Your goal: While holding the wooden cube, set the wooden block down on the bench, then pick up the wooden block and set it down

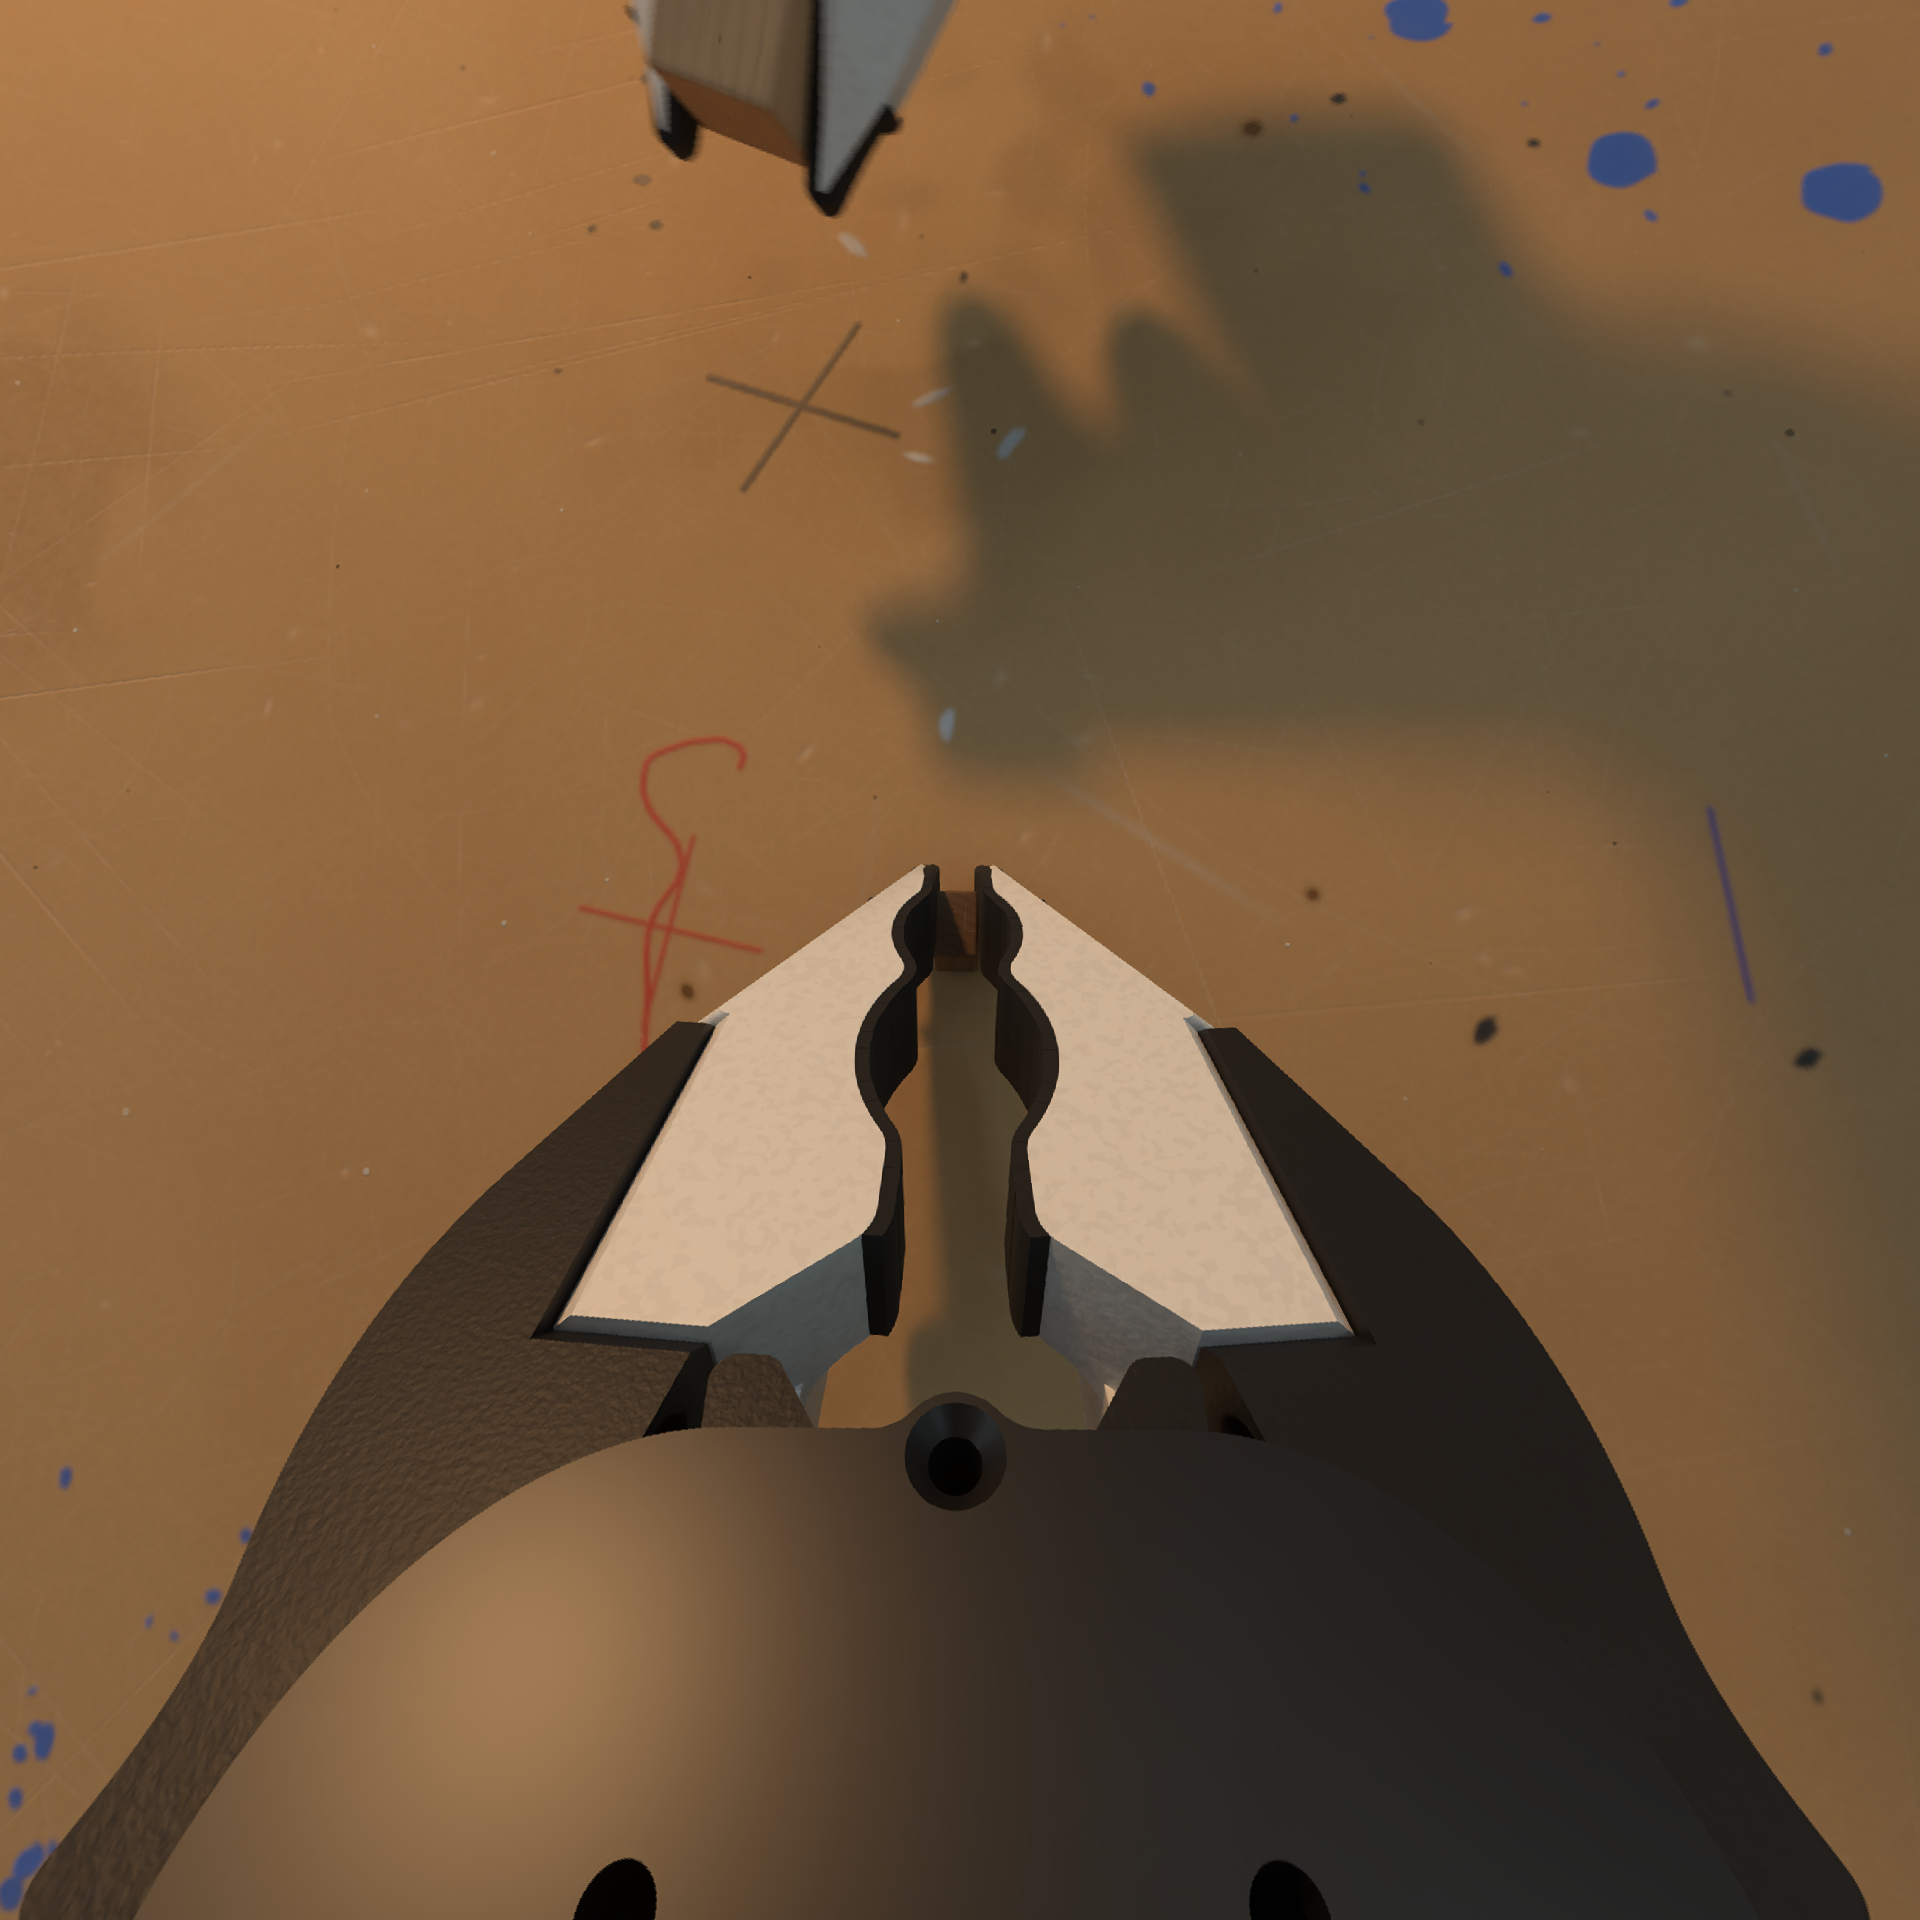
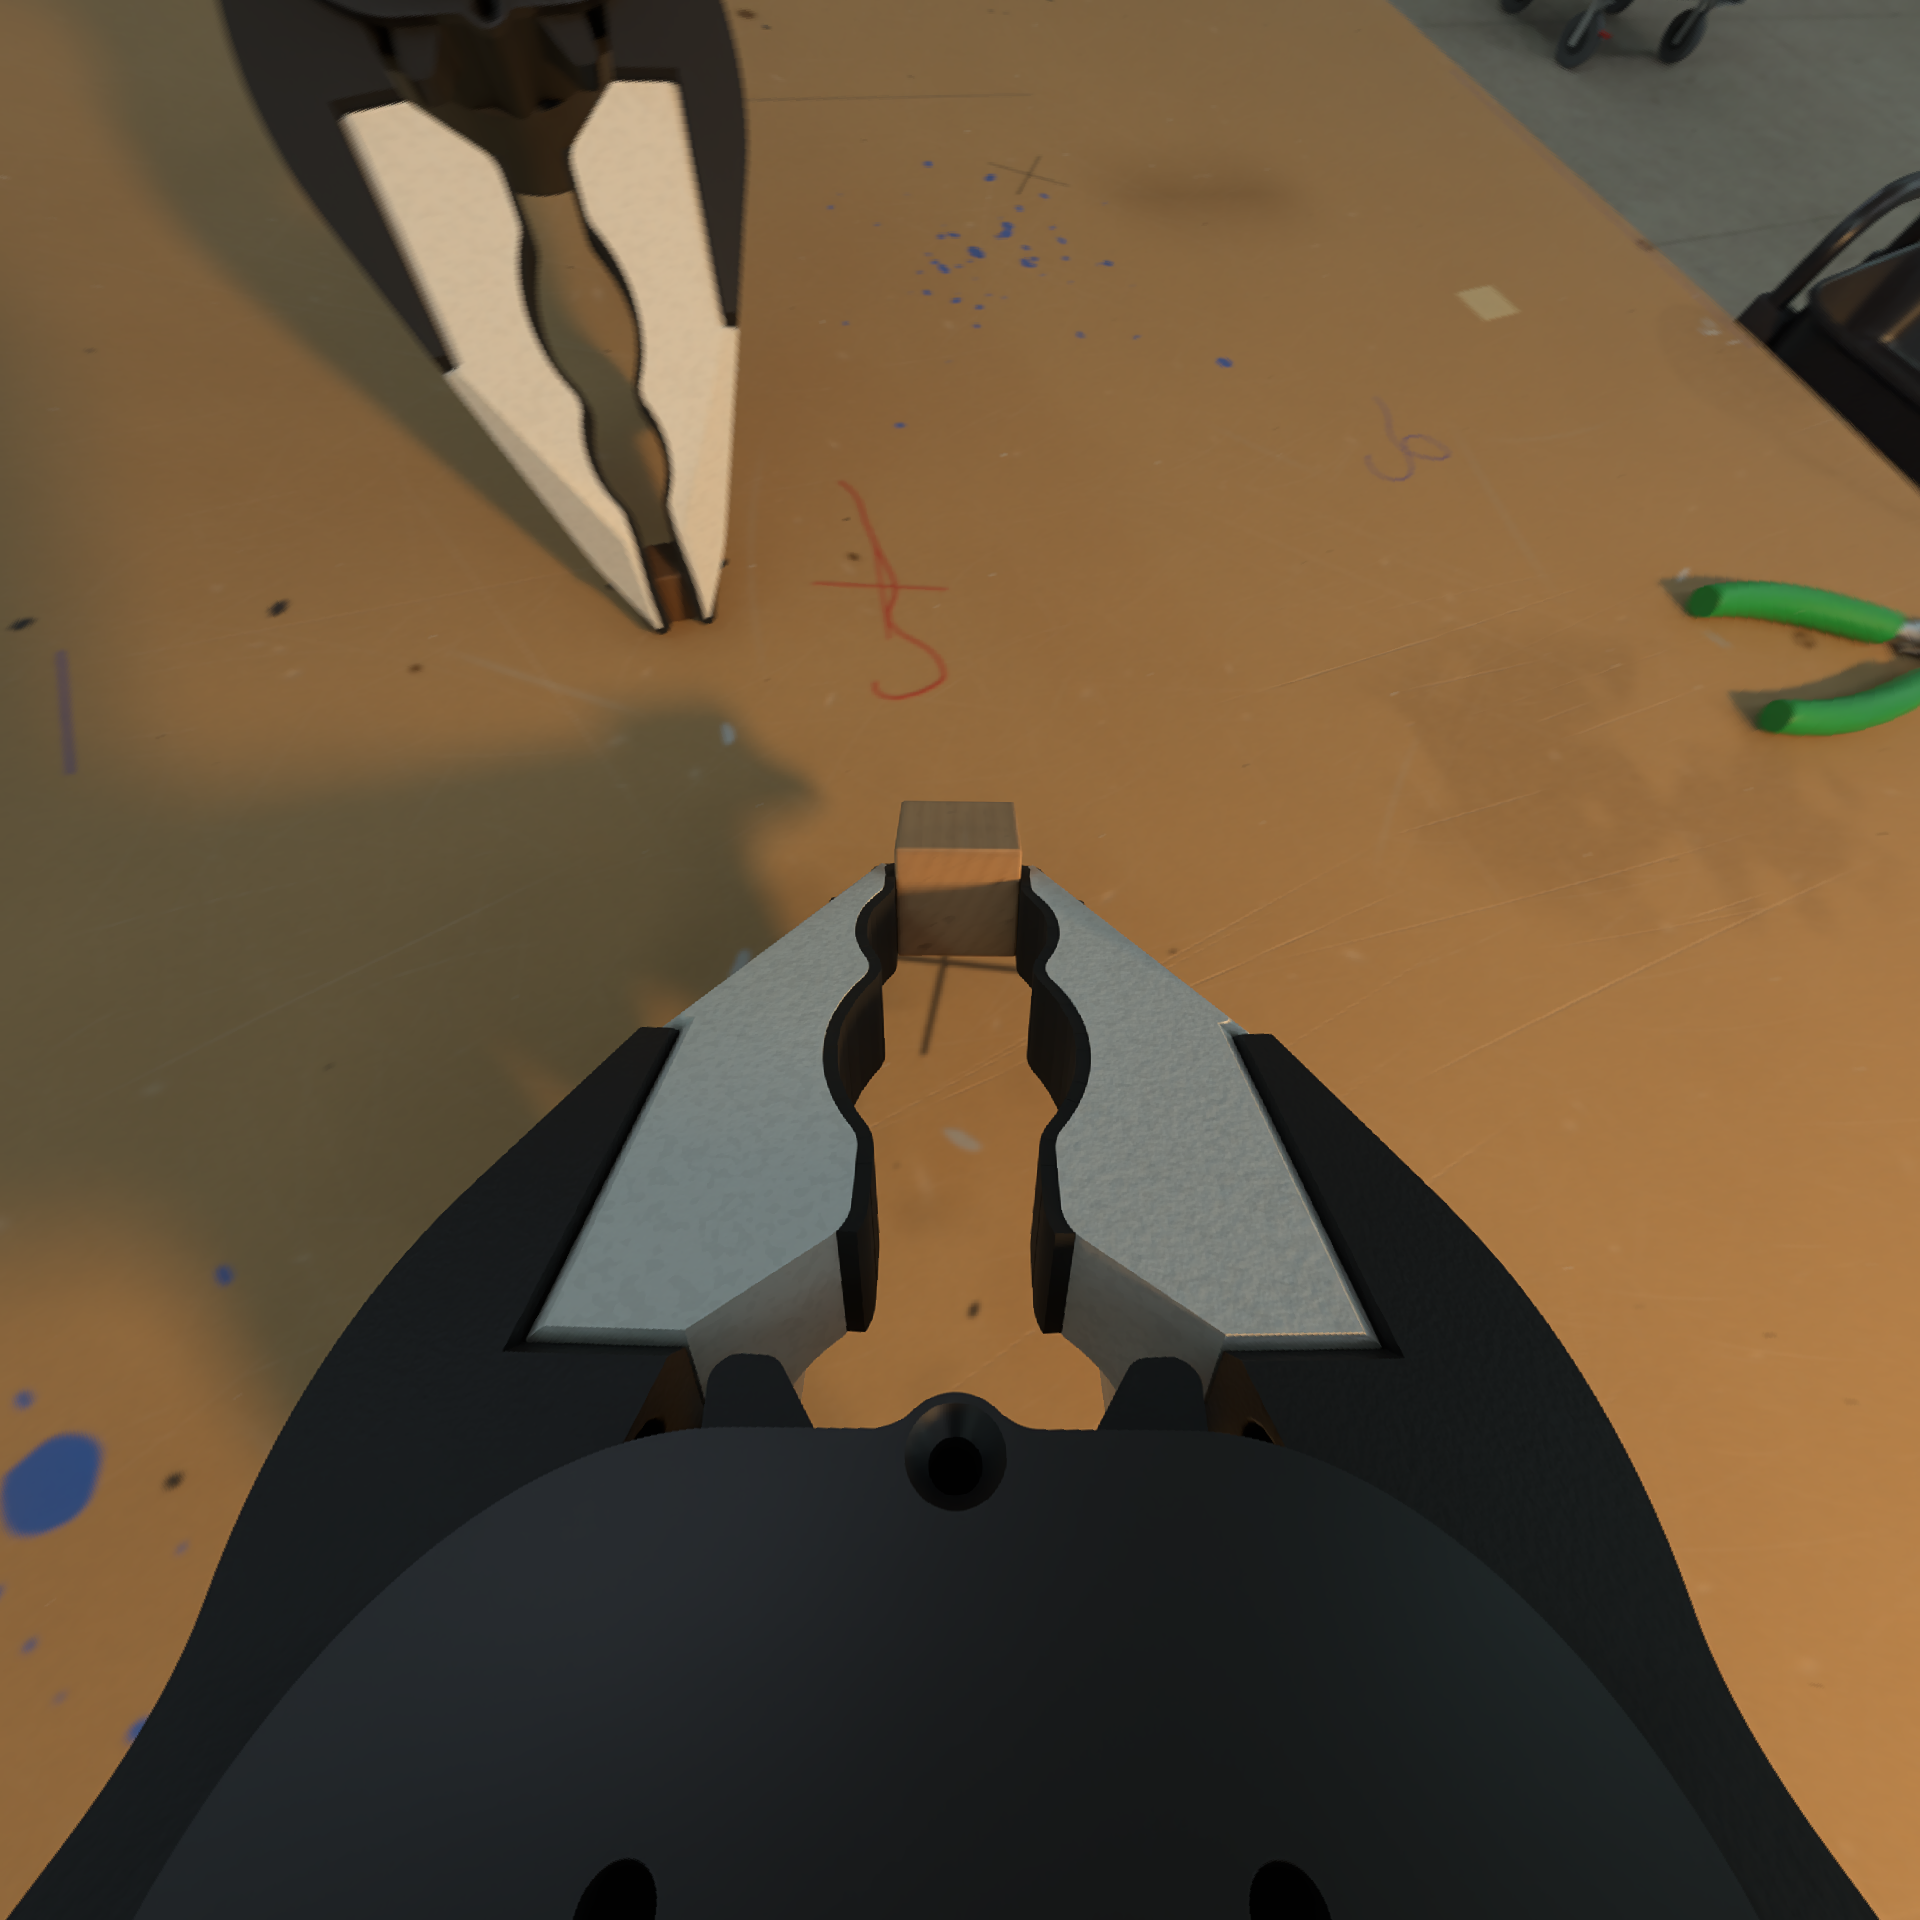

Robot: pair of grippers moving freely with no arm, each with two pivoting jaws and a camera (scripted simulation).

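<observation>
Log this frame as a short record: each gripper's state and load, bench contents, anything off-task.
left gripper: shut on small dark wooden block, tips low at the bench
right gripper: shut on pale wooden cube, above the bench
bench: orange-brown, scratched, with blue paint spatter and pen marks
off-task: green-handled pliers at the right edge
contact of block with bench: cannot tell
</observation>
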